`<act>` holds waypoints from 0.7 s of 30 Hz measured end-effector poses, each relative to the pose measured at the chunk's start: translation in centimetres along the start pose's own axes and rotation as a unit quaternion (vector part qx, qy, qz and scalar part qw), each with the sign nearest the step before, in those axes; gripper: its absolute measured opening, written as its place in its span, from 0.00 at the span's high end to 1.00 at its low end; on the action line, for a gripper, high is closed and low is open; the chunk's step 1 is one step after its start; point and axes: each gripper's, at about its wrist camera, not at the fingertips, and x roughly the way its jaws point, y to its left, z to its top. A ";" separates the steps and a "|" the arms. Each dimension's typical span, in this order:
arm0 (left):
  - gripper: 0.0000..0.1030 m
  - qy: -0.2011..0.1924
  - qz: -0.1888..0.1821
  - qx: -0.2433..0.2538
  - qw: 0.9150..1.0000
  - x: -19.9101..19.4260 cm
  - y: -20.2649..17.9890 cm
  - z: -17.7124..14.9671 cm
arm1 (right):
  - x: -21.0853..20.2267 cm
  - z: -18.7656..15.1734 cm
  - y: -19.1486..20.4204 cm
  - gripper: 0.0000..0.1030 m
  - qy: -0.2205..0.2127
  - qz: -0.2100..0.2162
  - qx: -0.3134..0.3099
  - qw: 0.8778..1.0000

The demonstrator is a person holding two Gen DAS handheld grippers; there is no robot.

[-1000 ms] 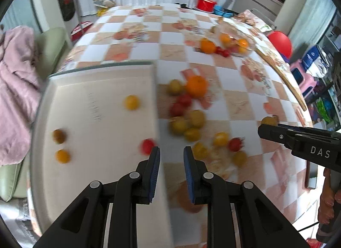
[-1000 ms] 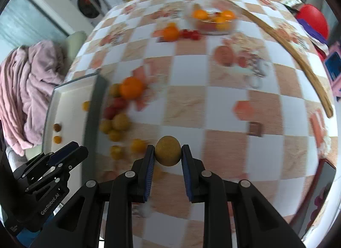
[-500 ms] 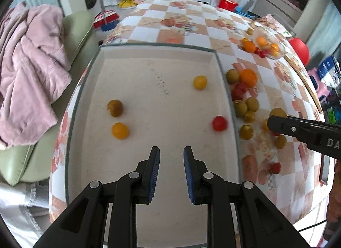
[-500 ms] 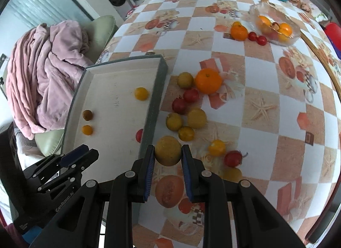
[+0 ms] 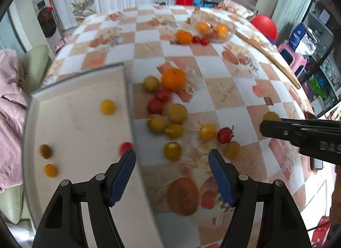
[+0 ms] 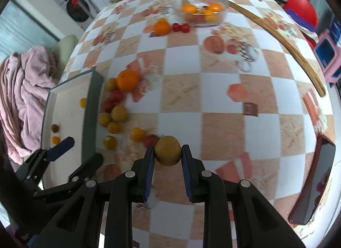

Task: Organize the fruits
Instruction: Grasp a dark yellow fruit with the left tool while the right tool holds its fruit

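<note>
My left gripper (image 5: 172, 162) hovers over the checkered table by the tray's right rim, its jaws opening with nothing pressed between them. A yellow-green tomato (image 5: 172, 151) lies on the cloth just beyond the tips. The white tray (image 5: 74, 137) holds a yellow tomato (image 5: 107, 106), a red one (image 5: 125, 146), a brown one (image 5: 45, 151) and an orange one (image 5: 50, 170). A cluster of loose tomatoes and an orange (image 5: 173, 79) lies right of the tray. My right gripper (image 6: 167, 154) is shut on a yellow-brown round fruit (image 6: 168, 147) above the table.
A glass bowl (image 6: 221, 16) of oranges stands at the far side, with an orange and red tomatoes beside it. A long wooden stick (image 6: 277, 34) runs along the right edge, and a dark phone (image 6: 313, 184) lies near the right corner. A pink blanket (image 6: 23, 90) lies on the left.
My left gripper swung from over the tray to the right, over the loose fruit, and its jaws spread apart. My right gripper carried its fruit to the right, away from the tray.
</note>
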 end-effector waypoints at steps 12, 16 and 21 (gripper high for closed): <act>0.32 0.027 0.032 -0.016 0.999 2.5 -1.9 -1.3 | 0.1 -0.9 -2.6 0.73 0.005 0.007 0.023 1.000; 0.32 0.029 0.063 -0.011 0.998 2.7 -0.5 -1.8 | 0.1 -0.9 -2.7 0.73 0.003 0.009 0.018 1.000; 0.32 0.025 0.061 -0.012 0.998 3.2 0.3 -0.7 | 0.6 -1.1 -2.5 0.73 0.010 0.015 0.018 1.000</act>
